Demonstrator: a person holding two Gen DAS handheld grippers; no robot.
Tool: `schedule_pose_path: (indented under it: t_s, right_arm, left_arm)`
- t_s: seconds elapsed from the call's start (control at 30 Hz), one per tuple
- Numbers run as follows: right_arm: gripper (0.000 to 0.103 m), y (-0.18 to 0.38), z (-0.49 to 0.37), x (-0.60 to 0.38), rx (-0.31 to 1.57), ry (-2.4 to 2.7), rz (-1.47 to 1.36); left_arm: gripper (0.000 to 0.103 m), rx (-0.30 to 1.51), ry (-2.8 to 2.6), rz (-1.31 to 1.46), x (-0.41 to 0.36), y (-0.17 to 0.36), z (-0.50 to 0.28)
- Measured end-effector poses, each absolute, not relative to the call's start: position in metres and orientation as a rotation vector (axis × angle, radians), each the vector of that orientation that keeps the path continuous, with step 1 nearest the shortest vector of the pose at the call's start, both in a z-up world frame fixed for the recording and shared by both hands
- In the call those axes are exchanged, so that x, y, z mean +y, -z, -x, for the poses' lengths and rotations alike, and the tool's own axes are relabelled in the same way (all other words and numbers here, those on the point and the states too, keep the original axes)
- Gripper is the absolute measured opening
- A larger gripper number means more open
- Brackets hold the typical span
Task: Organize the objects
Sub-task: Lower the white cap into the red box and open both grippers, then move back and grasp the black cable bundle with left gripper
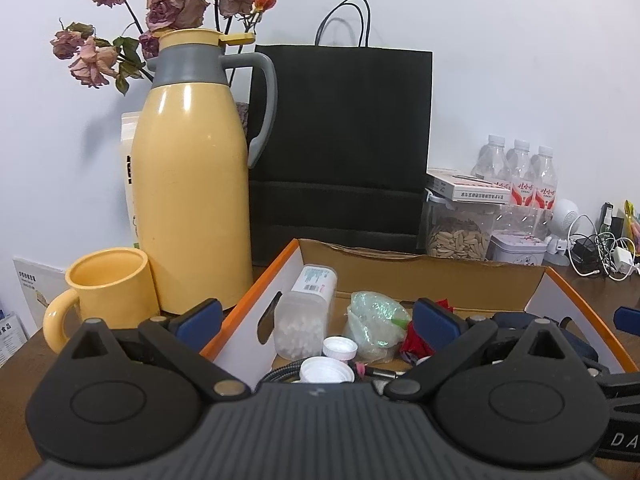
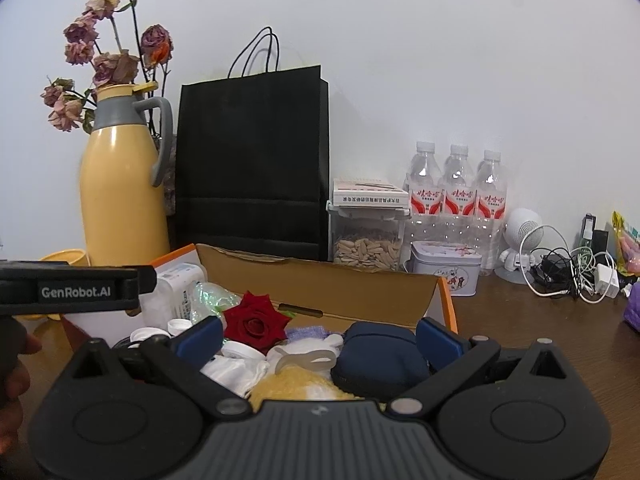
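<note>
Both grippers hovered over the cardboard box point(image 1: 420, 276) on the table. The left gripper point(image 1: 316, 316) stood wide open, empty, above a cotton-swab jar point(image 1: 304, 316). The right gripper point(image 2: 320, 338) gaped equally, holding nothing, above a red rose point(image 2: 256, 322) and blue pouch point(image 2: 376, 356).

A cardboard box point(image 1: 420, 270) sits near on the table point(image 2: 540, 320). In it lie a cotton-swab jar point(image 1: 304, 316) at the left, a rose point(image 2: 256, 322) in the middle and a zip pouch point(image 2: 378, 356) at the right. Left of the box stands a thermos point(image 1: 192, 176), with a mug point(image 1: 108, 294) before it. Behind the box stands a paper bag point(image 1: 340, 144); right of that, a seed container point(image 2: 366, 240) carries a flat carton point(image 2: 370, 192), with three water bottles point(image 2: 456, 188) beside it at the wall.
</note>
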State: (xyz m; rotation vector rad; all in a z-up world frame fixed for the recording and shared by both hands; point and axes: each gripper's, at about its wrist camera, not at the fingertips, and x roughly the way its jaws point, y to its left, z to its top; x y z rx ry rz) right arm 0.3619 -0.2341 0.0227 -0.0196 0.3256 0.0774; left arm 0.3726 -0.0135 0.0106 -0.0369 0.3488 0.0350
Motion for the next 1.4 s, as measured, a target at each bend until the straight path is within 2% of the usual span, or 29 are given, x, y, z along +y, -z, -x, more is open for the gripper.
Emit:
schedule_pose_path:
  t_s: [0.67,1.1,1.4]
  right_arm:
    - [0.103,-0.018,-0.297,-0.237,0.282,-0.093,0.092]
    - [0.103,-0.01,-0.265,-0.24,0.317,-0.136,0.107]
    - [0.103,0.003,-0.262,-0.233,0.411,-0.169,0.132]
  left_arm:
    - [0.103,0.395,-0.04,0.015,0.008,0.005,-0.32]
    - [0.103,0.454,-0.024,-0.02,0.013,0.016,-0.291]
    - [0.103,0.549,0.008,-0.066,0.006,0.032,-0.283]
